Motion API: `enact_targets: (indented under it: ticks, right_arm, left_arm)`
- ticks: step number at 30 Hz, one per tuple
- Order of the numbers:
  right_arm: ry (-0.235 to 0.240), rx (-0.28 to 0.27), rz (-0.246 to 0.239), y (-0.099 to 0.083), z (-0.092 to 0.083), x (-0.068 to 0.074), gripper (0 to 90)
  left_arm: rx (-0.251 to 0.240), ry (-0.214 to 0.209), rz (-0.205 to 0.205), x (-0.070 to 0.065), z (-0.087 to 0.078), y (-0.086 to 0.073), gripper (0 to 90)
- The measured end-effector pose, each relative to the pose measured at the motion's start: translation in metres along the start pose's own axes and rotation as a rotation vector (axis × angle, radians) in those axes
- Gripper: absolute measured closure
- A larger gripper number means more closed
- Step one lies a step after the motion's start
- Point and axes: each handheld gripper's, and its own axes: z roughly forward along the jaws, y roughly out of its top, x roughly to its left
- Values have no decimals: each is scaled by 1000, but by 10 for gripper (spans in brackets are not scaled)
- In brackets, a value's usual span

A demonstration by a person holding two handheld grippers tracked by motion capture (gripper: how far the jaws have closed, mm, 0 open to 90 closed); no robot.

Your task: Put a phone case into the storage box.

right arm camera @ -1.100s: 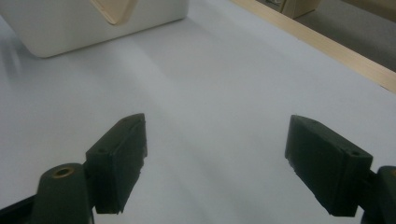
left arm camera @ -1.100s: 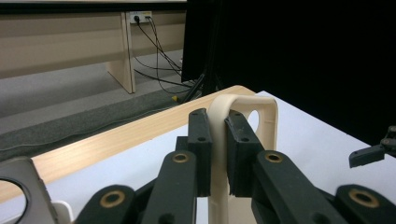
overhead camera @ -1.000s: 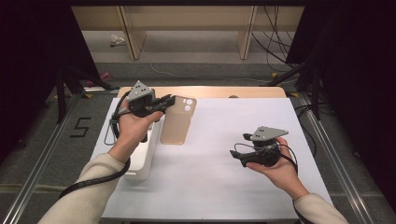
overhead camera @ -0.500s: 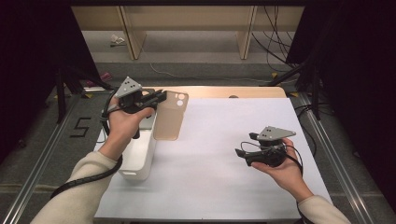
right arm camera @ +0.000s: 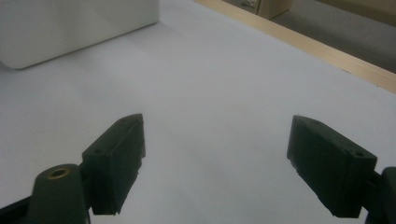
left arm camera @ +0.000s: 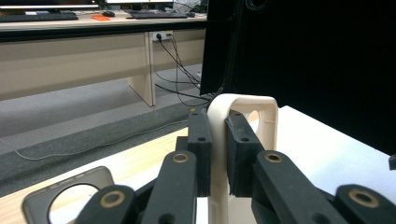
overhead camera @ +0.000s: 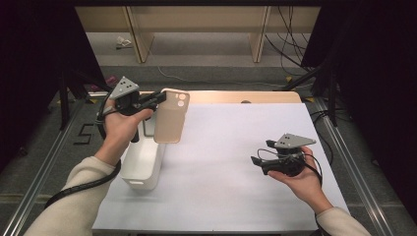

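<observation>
High view: the left gripper [overhead camera: 158, 100] is closed on a beige phone case [overhead camera: 170, 118], which hangs clear of the white mat [overhead camera: 231, 162], above the right edge of a white bin [overhead camera: 142, 162] and the mat beside it. The pinch is at the case's upper left edge, near its camera cut-out; the jaw tips are partly covered by the case, so the exact contact spot is hard to make out from above. The bin's far end is hidden behind the person's left hand [overhead camera: 120, 129] and the case.

The left gripper view settles the grip: both black pads [left arm camera: 201, 151] press flat on the thin side wall of the case [left arm camera: 243, 105], whose lower part runs out of the picture at the bottom. A second, grey case [left arm camera: 74, 198] lies low at the left, cut off by the frame edge and the gripper's arm, so its full shape cannot be told.

The right gripper [overhead camera: 260, 153] rests in the right hand [overhead camera: 300, 179] just over the mat, well apart from the case. In the right gripper view its jaws stand wide apart with nothing but bare mat between them, and a blurred corner of the bin [right arm camera: 70, 28] shows at top left
</observation>
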Motion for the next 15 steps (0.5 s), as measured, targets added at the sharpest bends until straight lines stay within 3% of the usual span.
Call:
enact_targets:
  ticks: [15]
  right_arm:
    - [-6,-3,6,-1,0,-1,201]
  left_arm:
    - [-13,30,2,23,-11,7,818]
